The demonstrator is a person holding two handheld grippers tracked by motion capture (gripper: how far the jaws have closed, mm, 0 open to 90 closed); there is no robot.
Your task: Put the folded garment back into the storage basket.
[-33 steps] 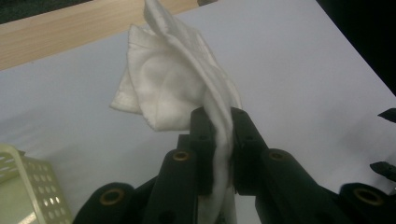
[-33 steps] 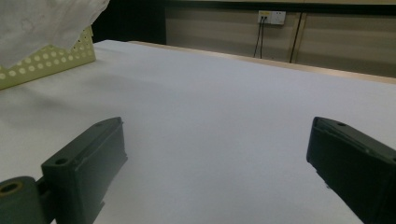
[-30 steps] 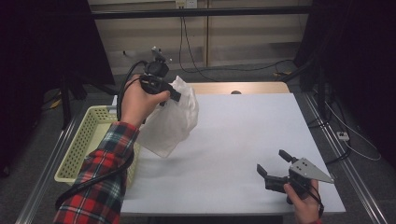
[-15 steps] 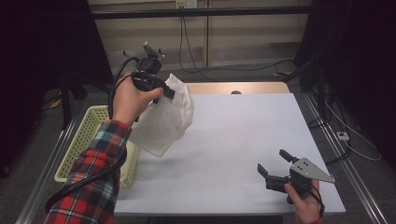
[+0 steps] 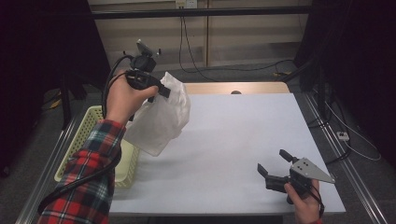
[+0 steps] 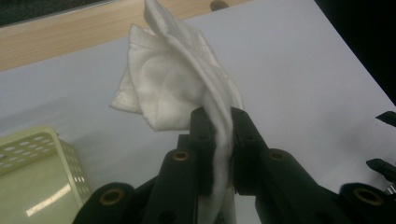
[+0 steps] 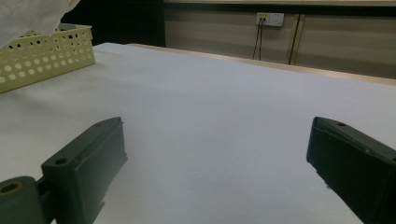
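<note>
Holding a white cloth pinched between the closed jaws of the left gripper, up in the air over the table's left side. Hanging down from the grip, with the cloth's lower corner dangling above the table edge, just beside the pale green perforated basket. In the left gripper view, bunching into folds past the jaw tips, over the white surface and near the basket's rim.

Resting low near the front right corner: the right gripper, jaws standing wide apart with nothing between them, tips pointing across the bare tabletop.

Leaving plenty of open room: the whole middle and right of the white surface lying bare between cloth and right gripper. Running along the far edge, a wooden strip; along both sides, metal rails. Sitting off the left edge, the basket.

Showing no readable writing or brand anywhere; a wall socket visible far back, unlabelled.
</note>
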